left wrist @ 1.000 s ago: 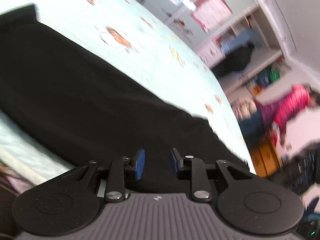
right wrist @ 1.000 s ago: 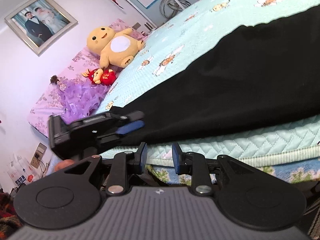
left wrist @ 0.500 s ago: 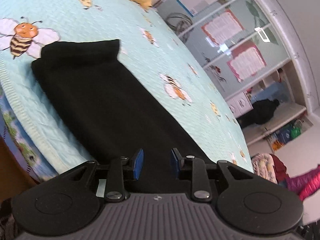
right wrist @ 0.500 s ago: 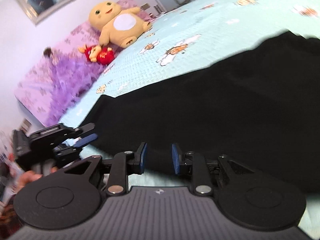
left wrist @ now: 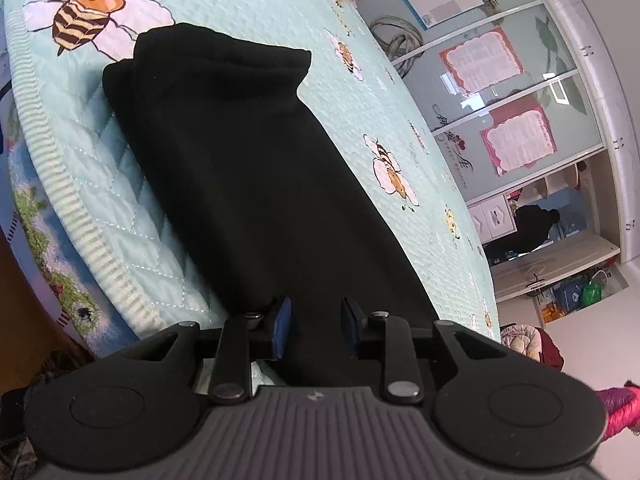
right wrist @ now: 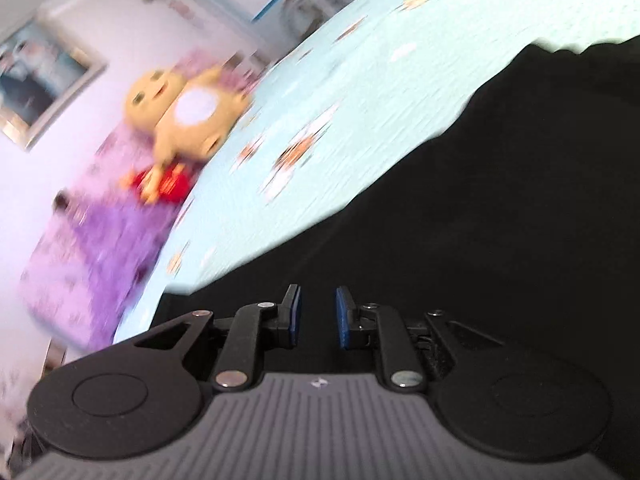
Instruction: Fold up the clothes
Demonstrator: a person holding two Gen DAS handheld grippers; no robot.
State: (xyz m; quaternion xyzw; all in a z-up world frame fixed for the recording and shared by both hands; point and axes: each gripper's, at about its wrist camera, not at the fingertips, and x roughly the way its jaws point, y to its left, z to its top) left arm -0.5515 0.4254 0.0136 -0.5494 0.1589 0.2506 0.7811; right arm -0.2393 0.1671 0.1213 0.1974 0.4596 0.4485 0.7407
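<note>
Since 1 s ago both repositioned over black garment (left wrist: 256, 184) lying flat on near bed edge (left wrist: 92, 240); left gripper (left wrist: 314, 330) & right gripper (right wrist: 316, 316) released, empty; fold grasp pending.

Bee-print bed (left wrist: 132, 216): black garment (left wrist: 256, 184), plush toy (right wrist: 188, 116) lying on it

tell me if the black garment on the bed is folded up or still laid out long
Laid out long: the black garment runs flat along the bed edge, one narrow end slightly bunched. Layers underneath: cannot tell.
</note>
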